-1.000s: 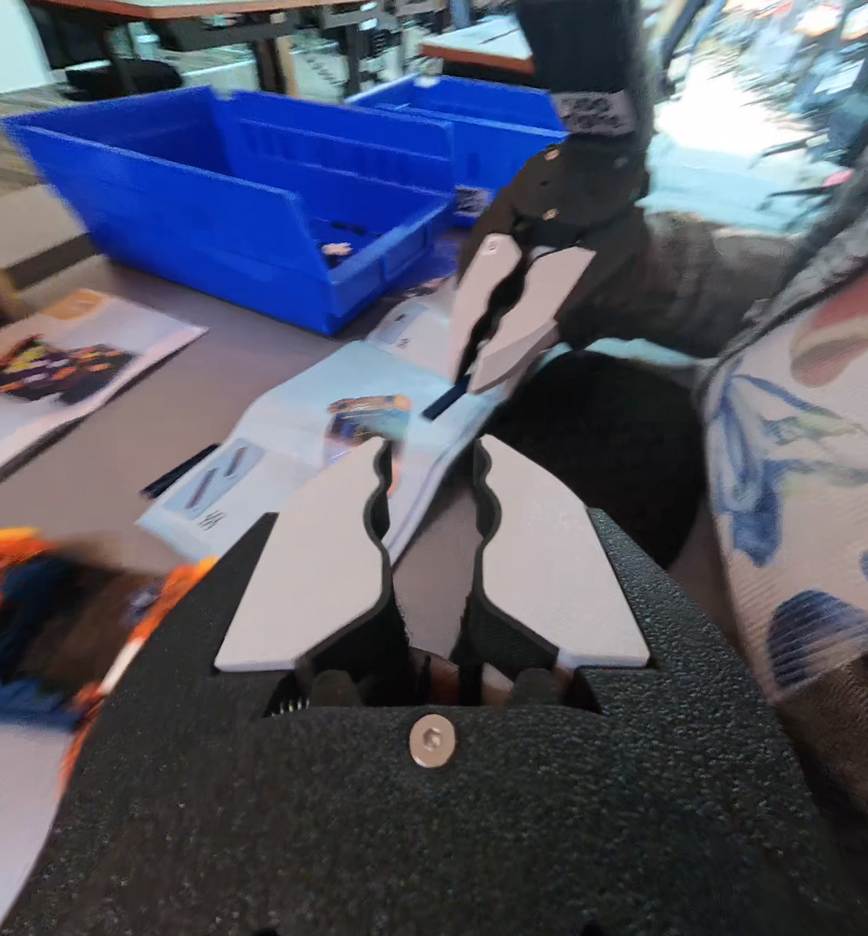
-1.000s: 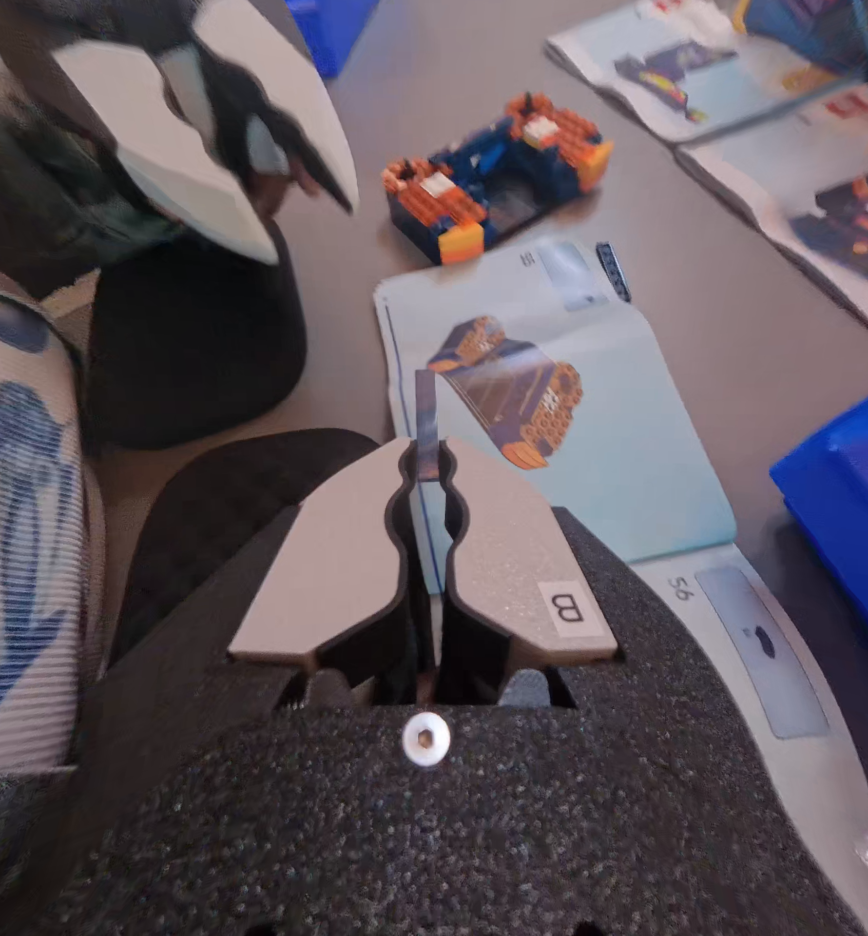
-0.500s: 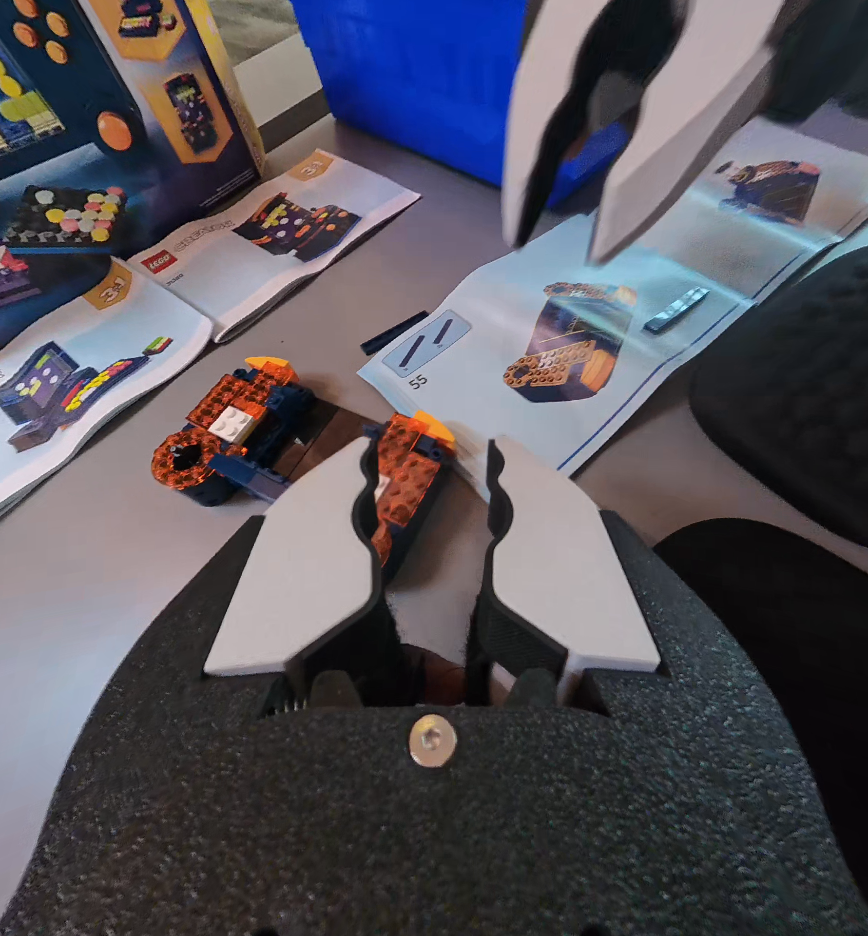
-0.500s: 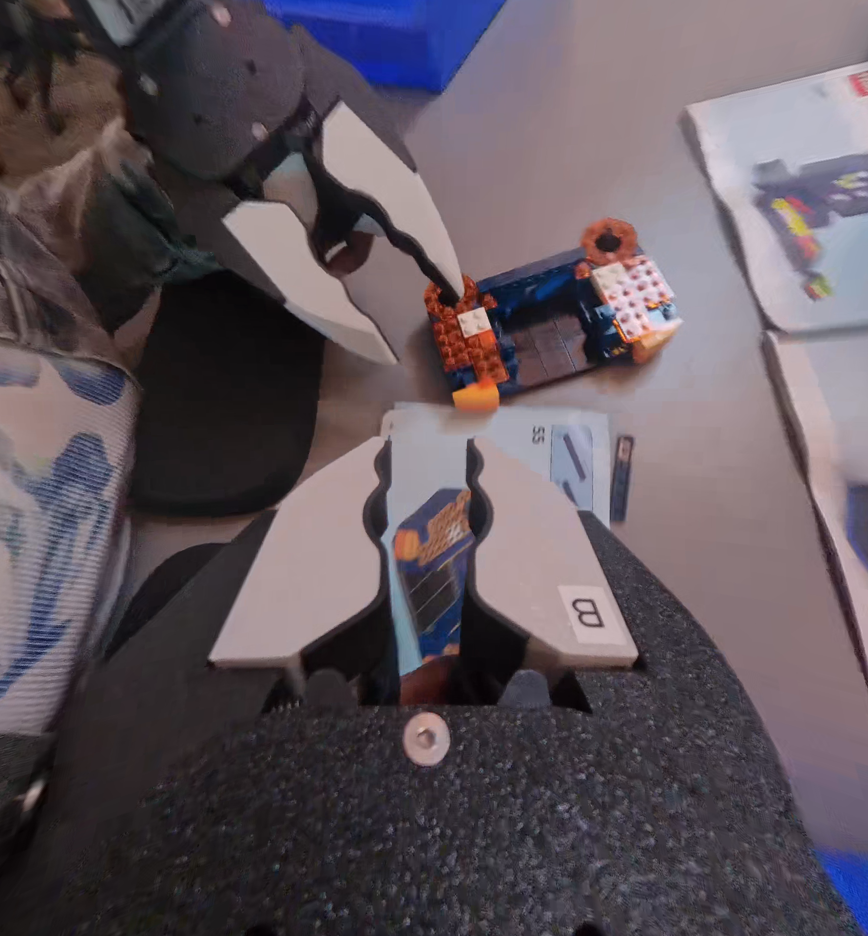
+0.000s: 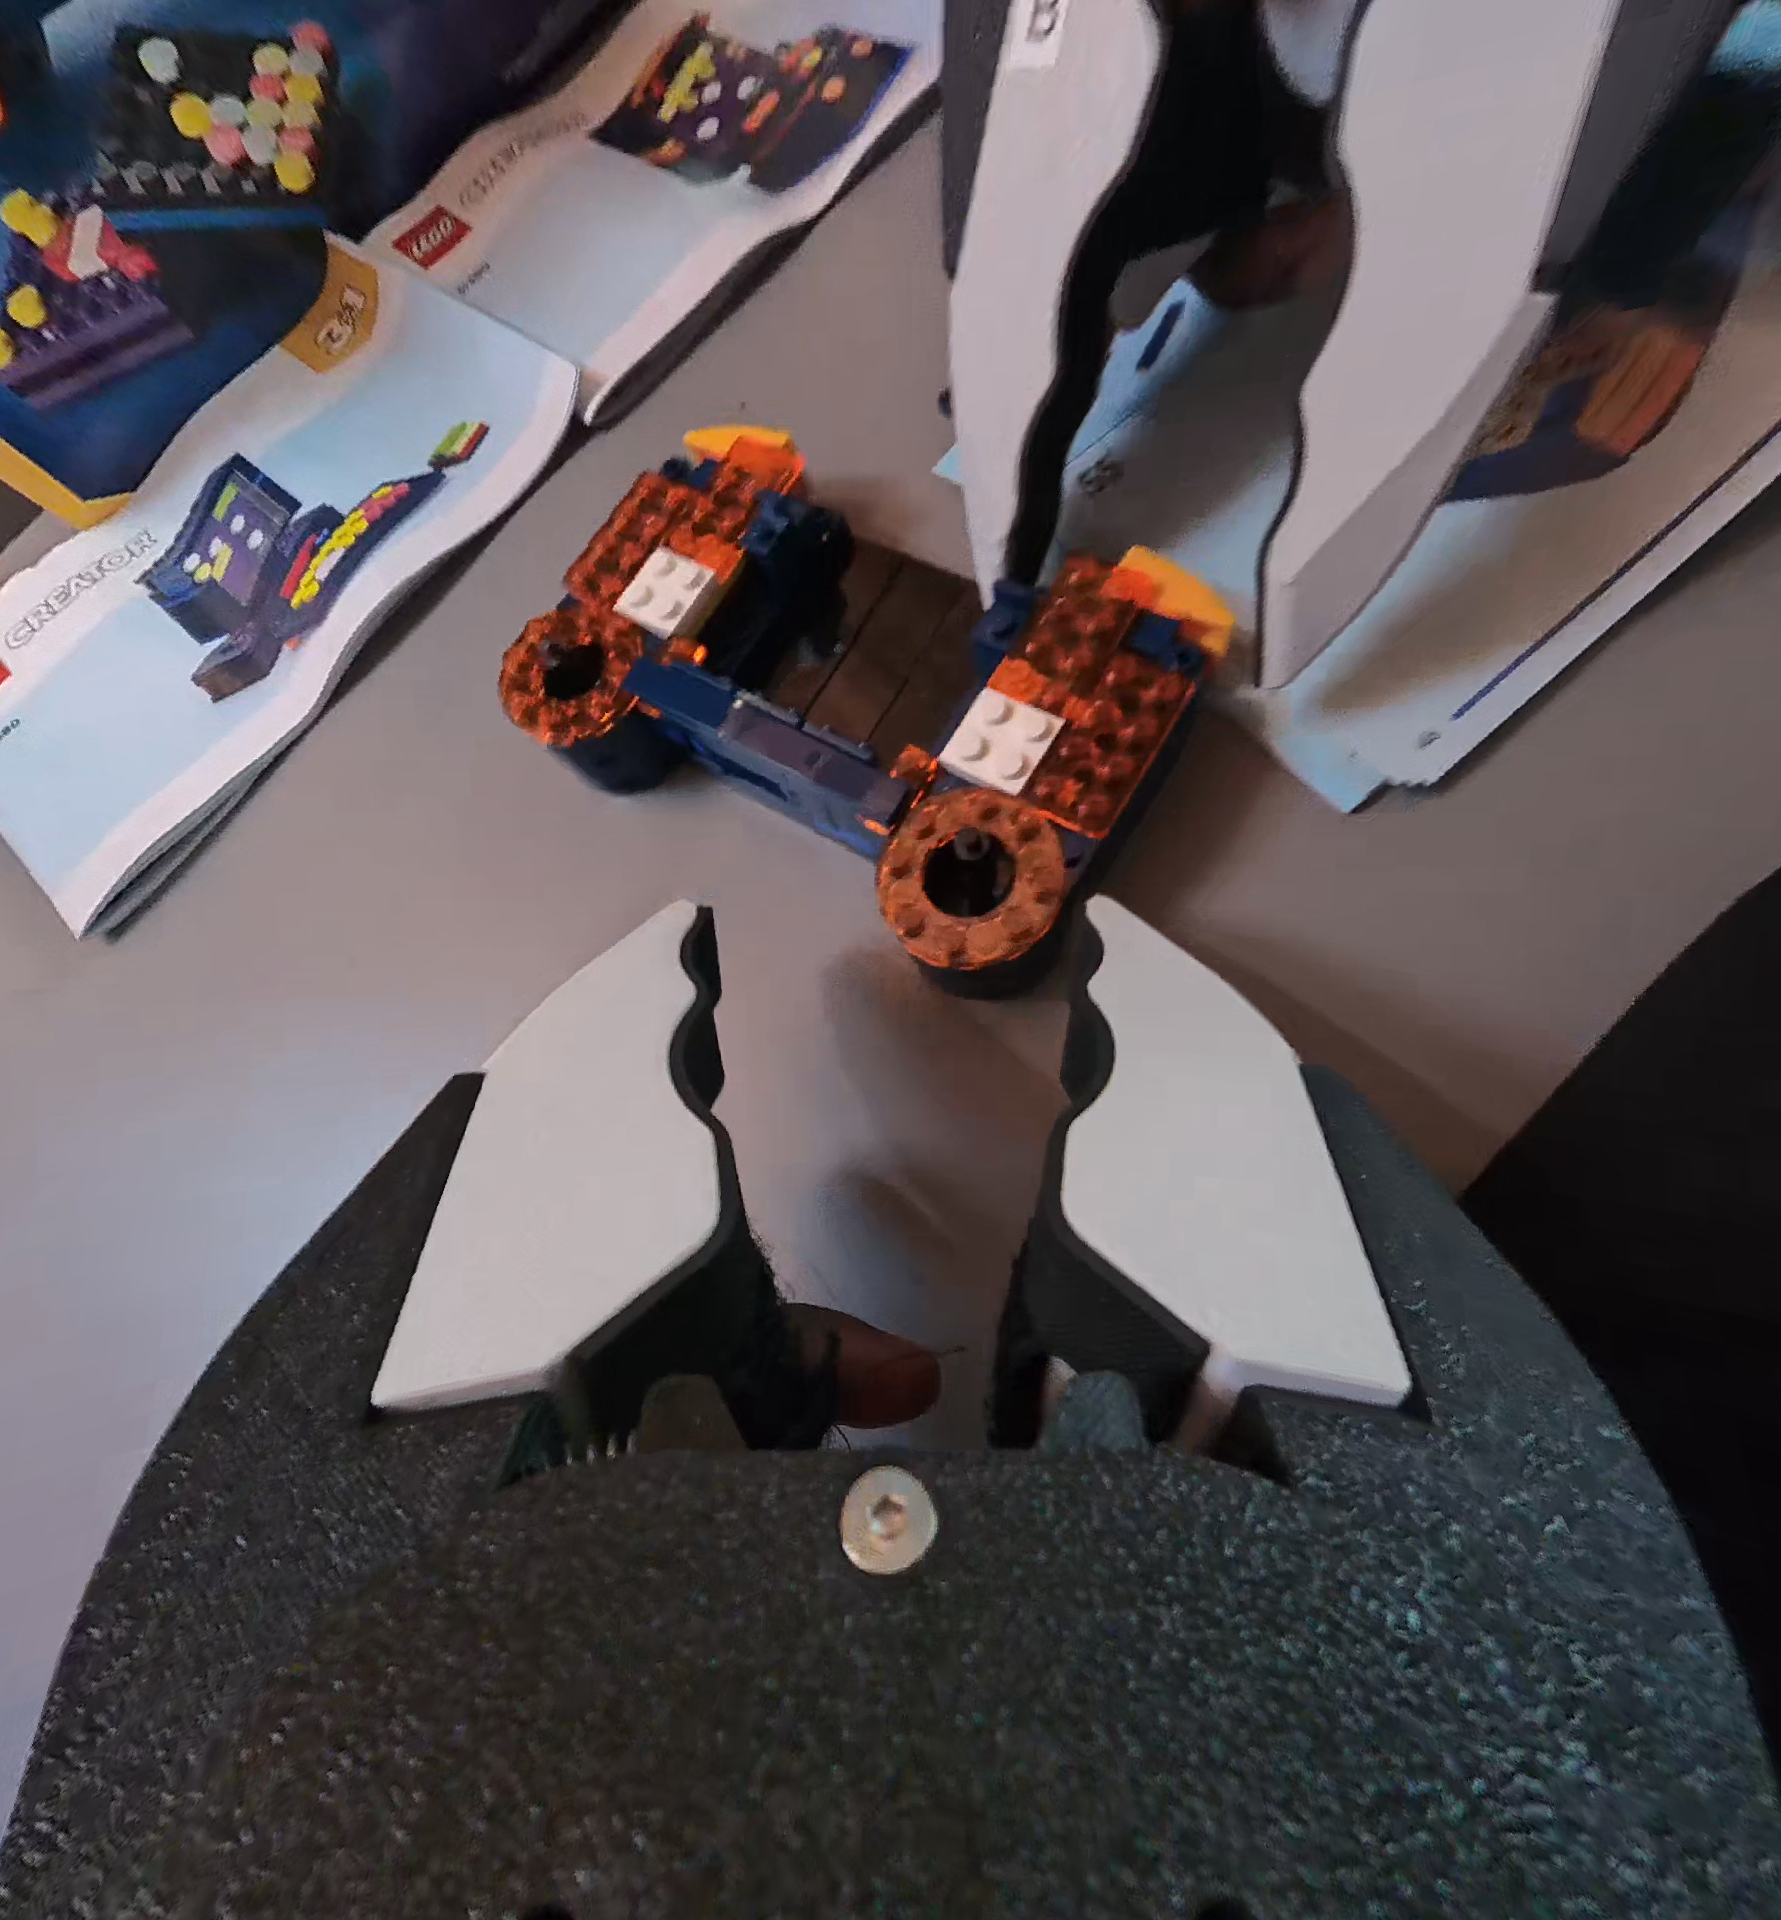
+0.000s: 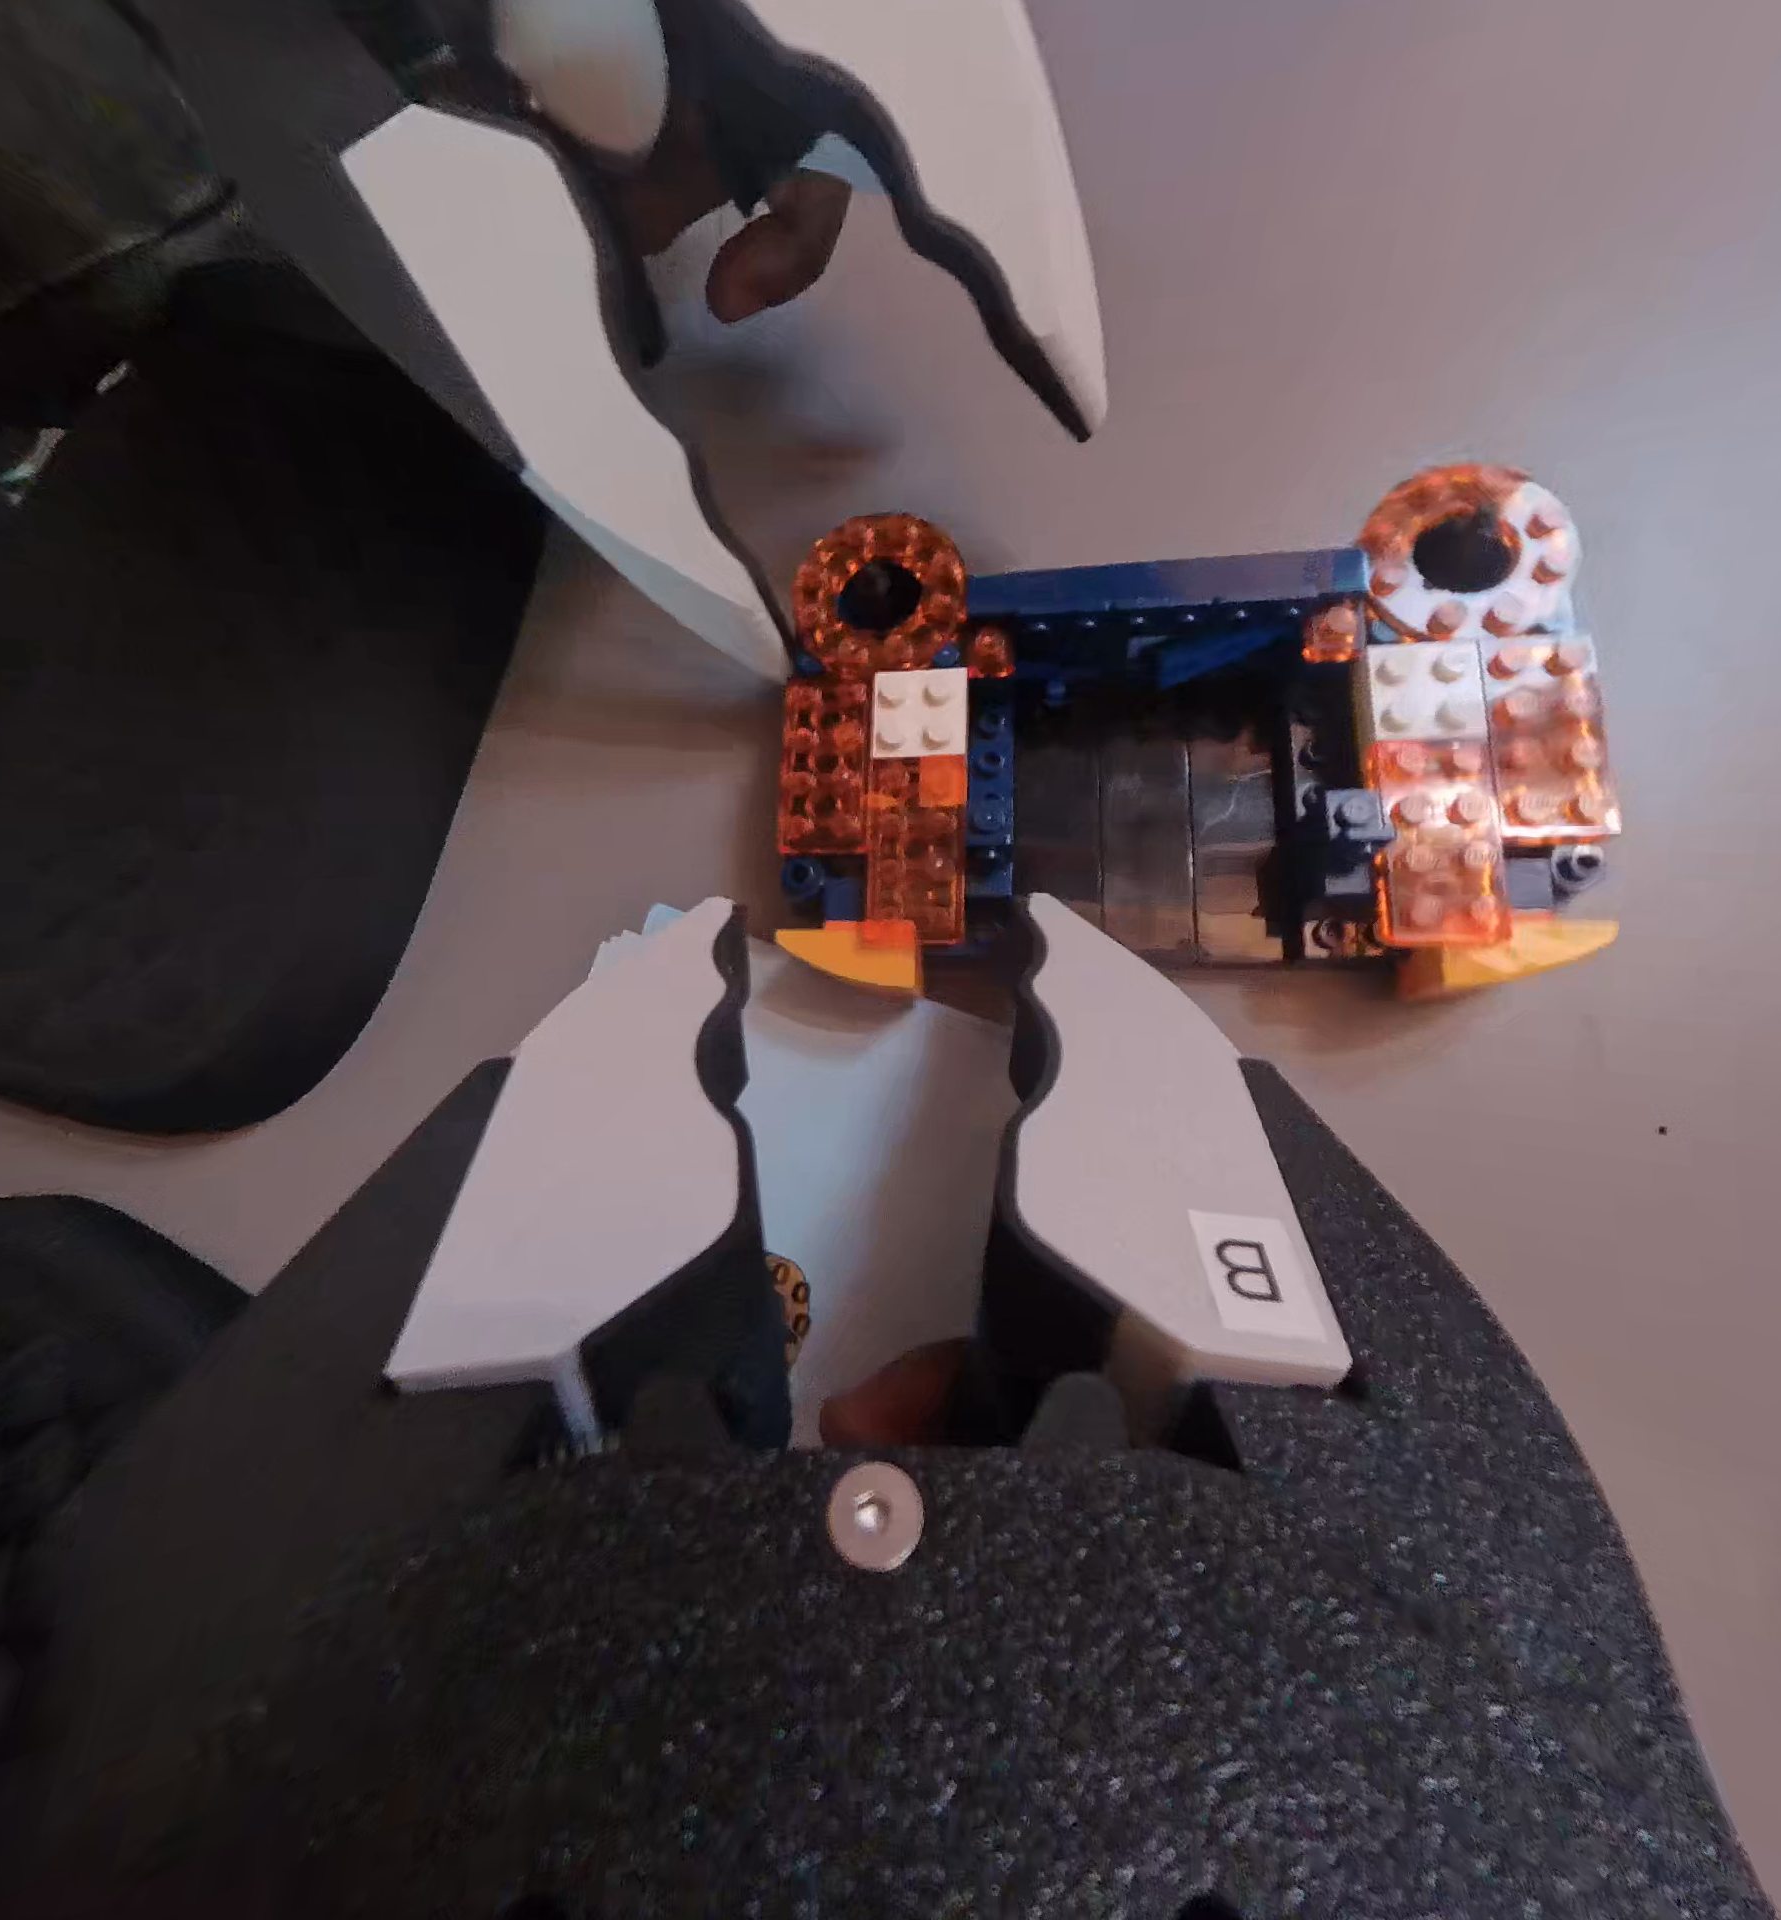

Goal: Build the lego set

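Note:
A brick model [image 5: 865, 675] of dark blue, clear orange and white pieces lies on the grey table [image 5: 294, 1039]. My left gripper [image 5: 894, 914] is open and empty just in front of it, with the model's near orange ring [image 5: 969, 883] close to its right fingertip [image 5: 1104, 935]. My right gripper [image 6: 881, 909] is open and empty too. Its tips stand either side of the yellow end of the model's orange wing [image 6: 875, 790] without pressing on it. The model [image 6: 1177, 748] fills the middle of the right wrist view. Each gripper shows in the other's view, the right gripper [image 5: 1146, 613] and the left gripper [image 6: 927, 540].
Closed instruction booklets [image 5: 242, 623] [image 5: 657, 208] and a blue box [image 5: 86, 260] lie to the left and behind the model. An open booklet [image 5: 1592, 468] lies to its right. Black padded cushions [image 6: 190, 727] [image 5: 1696, 1143] border the table's near side. There is about 7 cm between the tips of the two grippers.
My right gripper let go of a thin dark strip, which lay on the open booklet half a second ago. Both grippers opened wider and moved over to the brick model.

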`<state>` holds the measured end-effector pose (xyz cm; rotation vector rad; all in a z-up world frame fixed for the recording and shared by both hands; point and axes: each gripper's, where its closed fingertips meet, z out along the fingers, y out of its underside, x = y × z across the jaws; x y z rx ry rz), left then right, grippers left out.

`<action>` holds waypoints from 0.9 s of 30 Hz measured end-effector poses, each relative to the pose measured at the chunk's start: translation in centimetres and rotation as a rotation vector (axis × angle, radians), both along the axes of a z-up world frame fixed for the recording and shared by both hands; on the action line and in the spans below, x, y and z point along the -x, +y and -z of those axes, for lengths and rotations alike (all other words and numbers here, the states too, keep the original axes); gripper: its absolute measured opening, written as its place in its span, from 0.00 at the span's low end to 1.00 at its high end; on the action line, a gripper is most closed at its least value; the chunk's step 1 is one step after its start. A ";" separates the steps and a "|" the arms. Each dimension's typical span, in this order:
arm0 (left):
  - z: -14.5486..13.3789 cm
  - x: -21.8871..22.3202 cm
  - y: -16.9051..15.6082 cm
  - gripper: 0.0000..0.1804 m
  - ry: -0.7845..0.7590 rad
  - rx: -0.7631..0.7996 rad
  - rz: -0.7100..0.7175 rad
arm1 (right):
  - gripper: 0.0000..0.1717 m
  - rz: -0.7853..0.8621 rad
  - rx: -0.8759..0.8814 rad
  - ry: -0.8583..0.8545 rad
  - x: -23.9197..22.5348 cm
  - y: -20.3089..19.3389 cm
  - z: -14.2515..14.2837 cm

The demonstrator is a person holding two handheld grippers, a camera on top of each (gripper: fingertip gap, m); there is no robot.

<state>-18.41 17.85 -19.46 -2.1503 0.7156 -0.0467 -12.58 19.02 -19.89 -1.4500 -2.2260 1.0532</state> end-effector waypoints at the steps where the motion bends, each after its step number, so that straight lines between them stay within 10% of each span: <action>1: 0.1 0.4 0.0 0.35 0.008 0.003 -0.005 | 0.26 0.005 -0.012 -0.003 0.1 -0.2 0.0; 12: -0.9 4.2 -0.3 0.25 0.003 -0.071 -0.196 | 0.20 -0.055 0.021 0.071 1.1 -1.5 -2.8; 19: -4.4 -1.4 -1.3 0.04 -0.225 -0.215 0.001 | 0.12 -0.376 -0.283 0.146 1.9 -0.1 -4.4; 27: -2.8 -2.0 -0.8 0.03 -0.206 -0.153 0.032 | 0.10 -0.487 -0.257 0.062 2.1 0.1 -4.9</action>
